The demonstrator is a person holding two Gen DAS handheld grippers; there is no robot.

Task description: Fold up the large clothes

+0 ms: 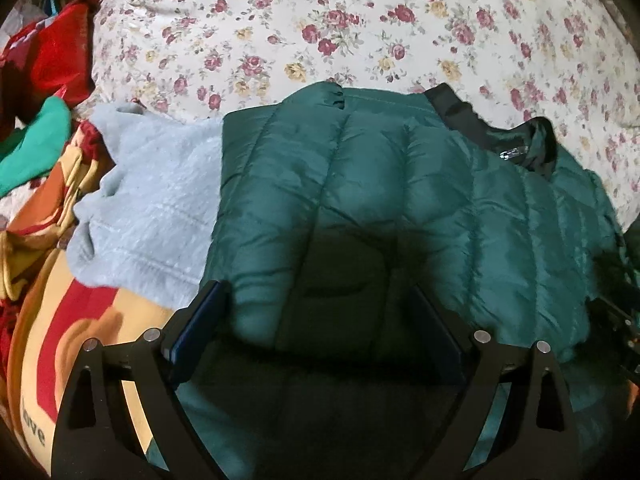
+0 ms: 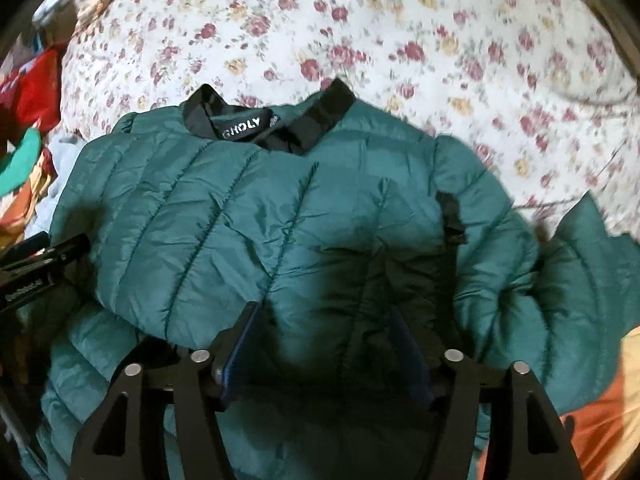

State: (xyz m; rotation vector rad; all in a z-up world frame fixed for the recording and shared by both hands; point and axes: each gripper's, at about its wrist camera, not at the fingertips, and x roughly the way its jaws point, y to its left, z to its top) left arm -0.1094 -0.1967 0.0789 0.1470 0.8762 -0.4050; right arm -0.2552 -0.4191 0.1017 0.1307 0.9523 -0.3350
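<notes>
Hovering both wide-open, empty tools, left tool (image 1: 320, 320) and right tool (image 2: 328, 336), over the green jacket (image 1: 360, 184) on the bed (image 1: 320, 20), I judge it partly folded, right sleeve (image 2: 592, 248) still out.

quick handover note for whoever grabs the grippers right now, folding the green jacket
Left gripper: open, over the jacket's left part, holding nothing.
Right gripper: open, over its right part, holding nothing.
The jacket lies on the floral sheet, black collar away from you, grey fleece beside it on the left.
Done: looks partly folded; a flap lies across the body, but I can't tell which.
Left: one green part sticks out on the right; fold it in, then probably fold the body over.
</notes>
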